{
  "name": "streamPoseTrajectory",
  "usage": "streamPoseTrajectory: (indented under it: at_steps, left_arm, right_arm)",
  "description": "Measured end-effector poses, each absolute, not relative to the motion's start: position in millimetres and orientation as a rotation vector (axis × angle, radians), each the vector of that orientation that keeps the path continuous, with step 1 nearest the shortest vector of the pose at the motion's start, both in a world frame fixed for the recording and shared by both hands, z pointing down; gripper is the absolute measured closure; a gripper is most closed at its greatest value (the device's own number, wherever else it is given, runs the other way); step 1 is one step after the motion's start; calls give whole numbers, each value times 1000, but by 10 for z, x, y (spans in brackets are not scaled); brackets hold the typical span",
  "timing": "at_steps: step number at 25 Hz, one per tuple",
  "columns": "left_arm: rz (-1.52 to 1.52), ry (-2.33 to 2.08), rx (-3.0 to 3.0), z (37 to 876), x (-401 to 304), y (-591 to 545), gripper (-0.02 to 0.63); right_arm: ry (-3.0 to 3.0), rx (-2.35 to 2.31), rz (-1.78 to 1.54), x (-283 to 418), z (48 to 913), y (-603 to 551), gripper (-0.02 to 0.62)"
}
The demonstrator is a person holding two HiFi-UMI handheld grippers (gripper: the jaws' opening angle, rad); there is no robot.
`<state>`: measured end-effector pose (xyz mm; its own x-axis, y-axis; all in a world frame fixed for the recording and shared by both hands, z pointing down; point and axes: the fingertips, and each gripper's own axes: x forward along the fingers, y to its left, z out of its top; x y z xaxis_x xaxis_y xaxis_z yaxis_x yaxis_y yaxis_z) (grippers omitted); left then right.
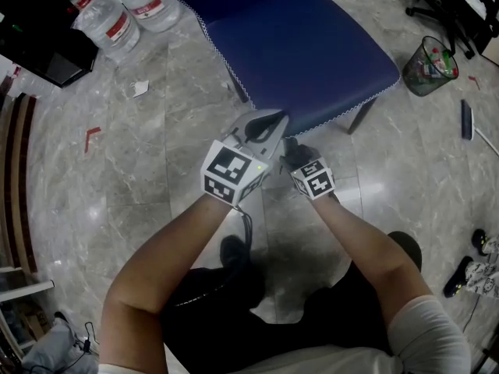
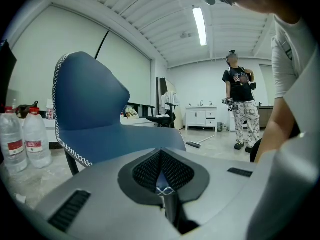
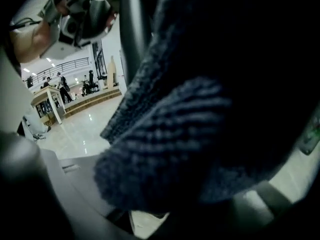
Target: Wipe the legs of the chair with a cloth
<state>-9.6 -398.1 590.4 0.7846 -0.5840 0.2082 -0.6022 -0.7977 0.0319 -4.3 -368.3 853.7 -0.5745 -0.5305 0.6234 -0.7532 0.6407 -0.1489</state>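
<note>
The blue chair (image 1: 296, 45) stands ahead of me on the marble floor, and its seat (image 2: 100, 119) fills the left of the left gripper view. My left gripper (image 1: 269, 125) is at the seat's front edge, jaws (image 2: 163, 186) shut on the top of a thin dark front leg (image 2: 171, 211). My right gripper (image 1: 300, 158) sits just right of it and lower, shut on a dark blue knitted cloth (image 1: 297, 153). That cloth (image 3: 190, 134) covers most of the right gripper view and lies against the leg (image 3: 131, 39). The right jaws are hidden behind it.
Two water bottles (image 1: 117, 22) and a black box (image 1: 39, 41) stand at the far left. A mesh bin (image 1: 429, 67) and a brush (image 1: 466, 119) are on the right, with shoes (image 1: 468, 275) lower down. A person (image 2: 242, 104) stands far off.
</note>
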Motion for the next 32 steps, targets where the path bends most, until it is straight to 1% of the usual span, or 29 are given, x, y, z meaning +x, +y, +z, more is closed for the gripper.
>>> streamPoseTrajectory:
  at_steps: [4,7,22,27,32]
  left_arm:
    - [283,-969,2890,5896,-105,-3997,600]
    - [281,-984,2886,5898,-130,-4015,600]
    - [200,-1018,2865,5831,-113,-3981,600]
    - [176,-1025,2848,5832,-92,-3987,600]
    - [193,-1019,2859,5840,-98,-3979,600]
  right_arm:
    - [-2529,1062,352,-122,7550,-3806,420]
    - [-2623,1077,289,-164,7100,-3853,420]
    - [-2769,1028,157,-47,6221,-3359,425]
    - [-2803,1074,84,45,5971,-3389,426]
    - [-2814,1123,88,111,5832,-3477,426]
